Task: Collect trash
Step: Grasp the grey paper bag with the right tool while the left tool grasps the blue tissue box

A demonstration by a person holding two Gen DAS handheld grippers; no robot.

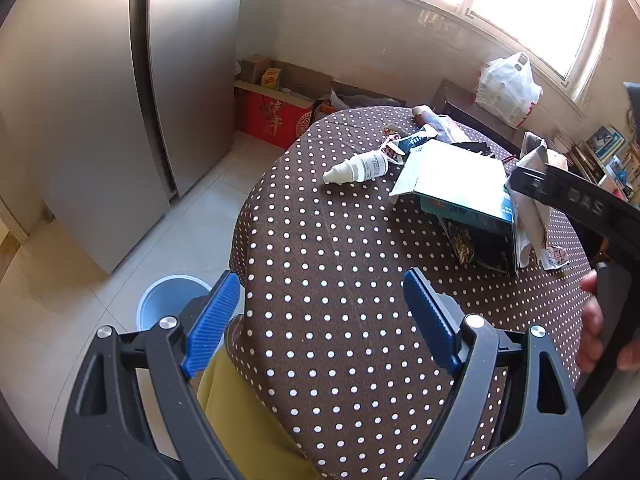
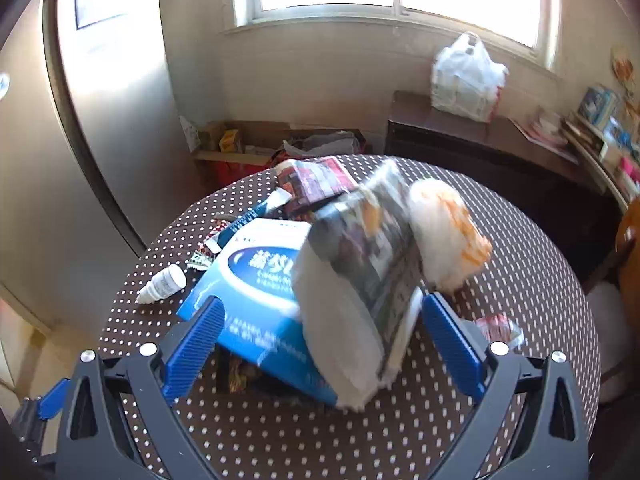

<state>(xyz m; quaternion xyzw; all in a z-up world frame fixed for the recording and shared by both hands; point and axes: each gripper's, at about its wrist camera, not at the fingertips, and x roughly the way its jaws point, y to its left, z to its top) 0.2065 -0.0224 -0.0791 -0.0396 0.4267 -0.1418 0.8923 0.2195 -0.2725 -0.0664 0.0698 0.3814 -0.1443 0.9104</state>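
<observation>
Crinkly snack bag (image 2: 360, 280) stands between the spread right gripper (image 2: 320, 344) fingers.
Close squarely on it; left gripper (image 1: 320, 320) hangs open, bucket (image 1: 168, 300) beside its left finger.

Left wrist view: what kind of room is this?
Likely a home kitchen or dining corner: a tall fridge, a round table in a polka-dot cloth strewn with packaging, and a blue bin on the tiled floor.

I see daylight blowing out the far window (image 1: 520, 4) in both views; the wrapper (image 2: 360, 280) is motion-blurred, and the fisheye bends and darkens the edges.
</observation>
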